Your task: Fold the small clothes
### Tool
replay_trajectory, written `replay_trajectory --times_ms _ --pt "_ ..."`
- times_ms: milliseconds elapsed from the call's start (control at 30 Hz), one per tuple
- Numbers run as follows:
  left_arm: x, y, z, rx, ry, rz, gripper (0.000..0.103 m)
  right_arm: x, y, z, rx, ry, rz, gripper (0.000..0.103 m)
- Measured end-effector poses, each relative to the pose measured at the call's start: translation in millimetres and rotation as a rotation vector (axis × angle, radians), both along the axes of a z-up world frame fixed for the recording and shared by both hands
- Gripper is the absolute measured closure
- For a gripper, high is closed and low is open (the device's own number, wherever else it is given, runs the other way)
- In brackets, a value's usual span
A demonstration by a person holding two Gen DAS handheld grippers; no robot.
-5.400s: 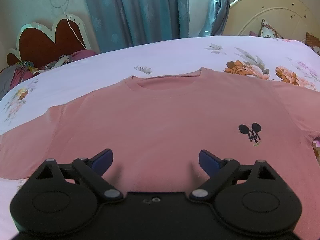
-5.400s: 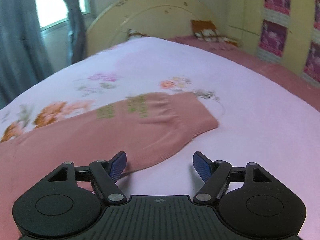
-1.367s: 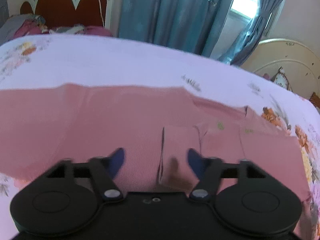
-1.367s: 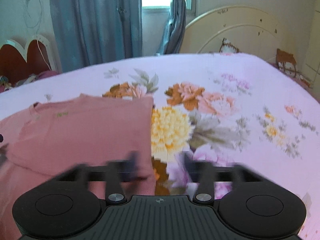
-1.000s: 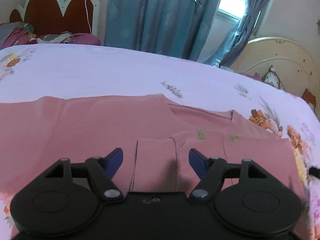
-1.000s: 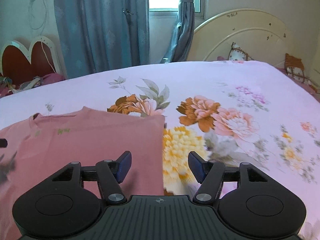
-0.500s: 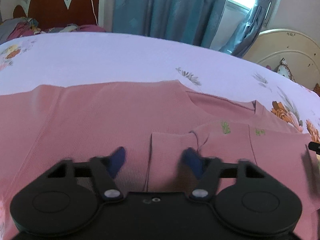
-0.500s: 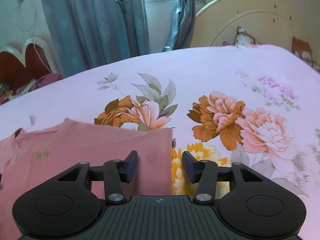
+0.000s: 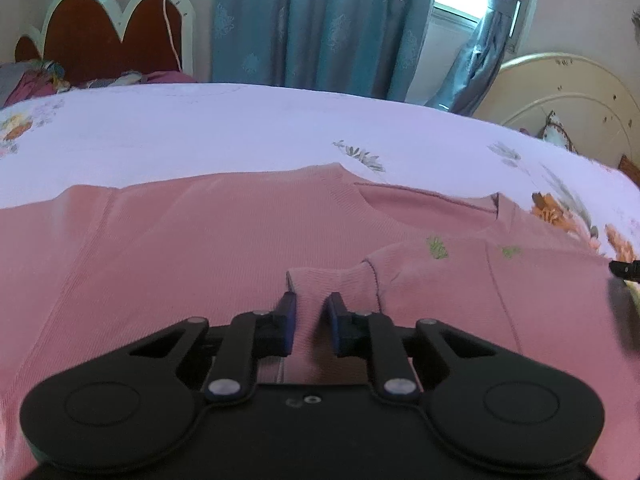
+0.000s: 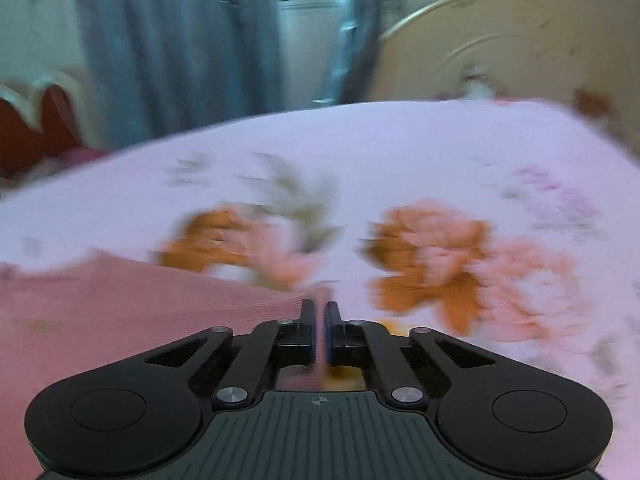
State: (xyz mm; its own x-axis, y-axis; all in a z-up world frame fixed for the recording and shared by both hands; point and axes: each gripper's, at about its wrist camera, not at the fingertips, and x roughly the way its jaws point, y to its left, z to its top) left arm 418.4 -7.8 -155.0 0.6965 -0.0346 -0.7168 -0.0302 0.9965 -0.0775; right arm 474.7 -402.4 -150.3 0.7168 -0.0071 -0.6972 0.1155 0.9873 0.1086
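A pink long-sleeved shirt (image 9: 200,248) lies flat on the bed, its right sleeve (image 9: 440,264) folded across the chest. My left gripper (image 9: 311,312) is shut on the cuff (image 9: 320,280) of that folded sleeve. In the right wrist view, which is blurred by motion, my right gripper (image 10: 319,312) is shut on the folded right edge of the shirt (image 10: 140,304), with a thin strip of pink cloth between the fingers. The tip of the right gripper shows at the right edge of the left wrist view (image 9: 626,268).
The bed has a pale pink sheet with orange flowers (image 10: 432,248). A cream headboard (image 9: 568,92) stands at the back right. Blue curtains (image 9: 320,28) hang behind. A red scalloped headboard (image 9: 104,40) with piled clothes is at the far left.
Both grippers have closed from open: the left on the sleeve cuff, the right on the shirt's folded right edge. The right view is now blurred by motion.
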Motion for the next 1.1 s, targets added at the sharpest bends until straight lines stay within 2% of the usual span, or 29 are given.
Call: replay_trajectory --times_ms 100,133,200,267,300,400,567,667,733,1000,1100 --pt "2 -4 3 0.031 0.012 -0.008 0.081 -3 4 12 -0.018 -0.006 0.016 0.099" --pt "3 -4 5 0.03 0.017 -0.001 0.076 -5 6 15 -0.019 -0.013 0.02 0.097" --pt "2 -1 7 0.025 0.026 0.015 0.073 -12 10 25 -0.012 -0.041 0.038 0.089" --pt "1 1 9 0.021 0.033 0.02 0.07 -21 18 34 0.004 -0.066 0.066 0.059" --pt "1 1 11 0.026 0.034 0.023 0.067 -23 26 37 0.006 -0.078 0.083 0.057" --pt "-2 1 13 0.041 0.032 0.026 0.063 -33 55 43 0.022 -0.074 0.177 0.057" --pt "-7 -1 18 0.051 0.04 0.03 0.063 -47 107 37 0.046 -0.038 0.315 0.057" --pt "-11 -2 24 0.063 0.038 0.033 0.058 -56 137 32 0.045 -0.027 0.386 0.057" --pt "-16 -2 28 0.069 0.033 0.039 0.052 -60 152 29 0.065 -0.021 0.417 0.057" --pt "-46 11 51 0.105 0.001 0.091 0.042 -72 202 13 0.103 0.012 0.501 0.057" --pt "-65 33 59 0.106 0.0 0.146 0.041 -74 215 5 0.051 0.006 0.507 0.057"
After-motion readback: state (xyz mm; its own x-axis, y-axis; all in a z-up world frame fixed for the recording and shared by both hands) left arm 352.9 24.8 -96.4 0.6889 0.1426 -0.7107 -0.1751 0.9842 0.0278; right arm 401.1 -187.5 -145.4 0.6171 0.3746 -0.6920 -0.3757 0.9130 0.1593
